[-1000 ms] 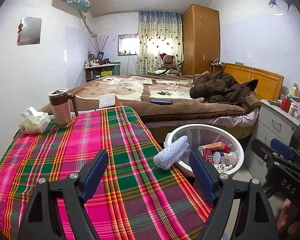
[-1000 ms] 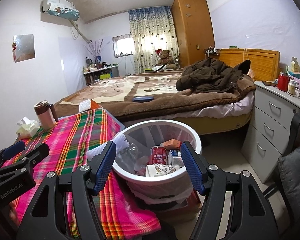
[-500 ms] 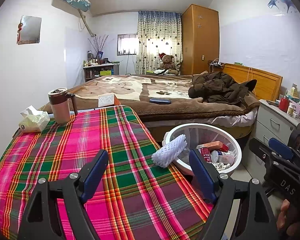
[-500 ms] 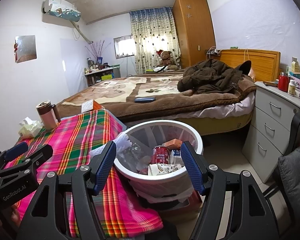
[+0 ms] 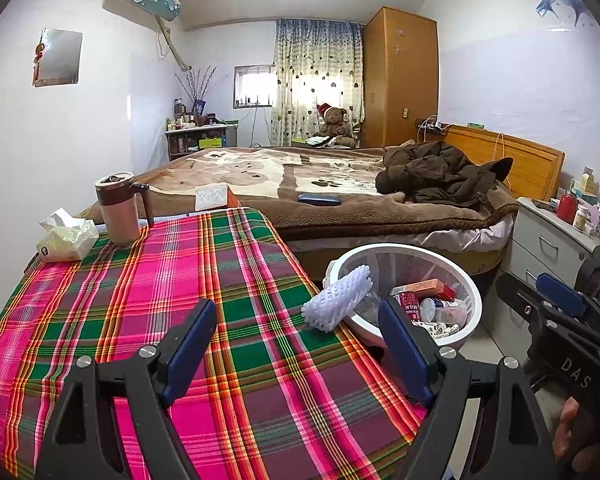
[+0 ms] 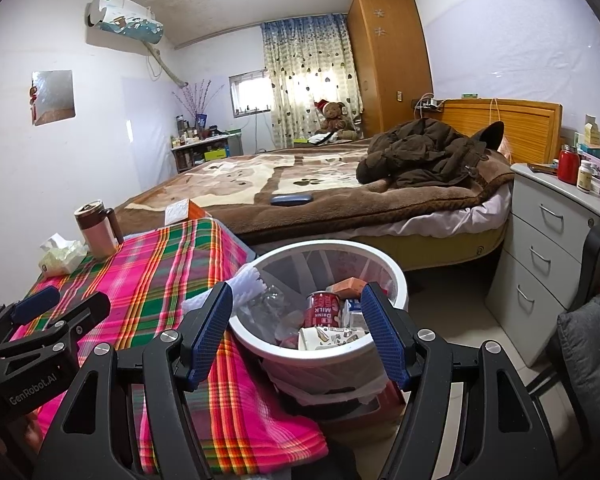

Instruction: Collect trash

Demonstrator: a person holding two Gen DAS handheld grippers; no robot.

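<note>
Left gripper [image 5: 296,344]: matte black frame, 2 blue ribbed finger pads [image 5: 190,346], round silver screws at the finger pivots, triangular cut-outs in the arms. White lettering "GenRobot.AI" on its body in the right wrist view.

Right gripper [image 6: 296,330]: same black frame, 2 blue textured pads, 4 silver screws visible. White letters "DAS" on its side in the left wrist view.

Hand [image 5: 572,436]: bare skin, fingers partly visible at the right gripper's handle.
</note>
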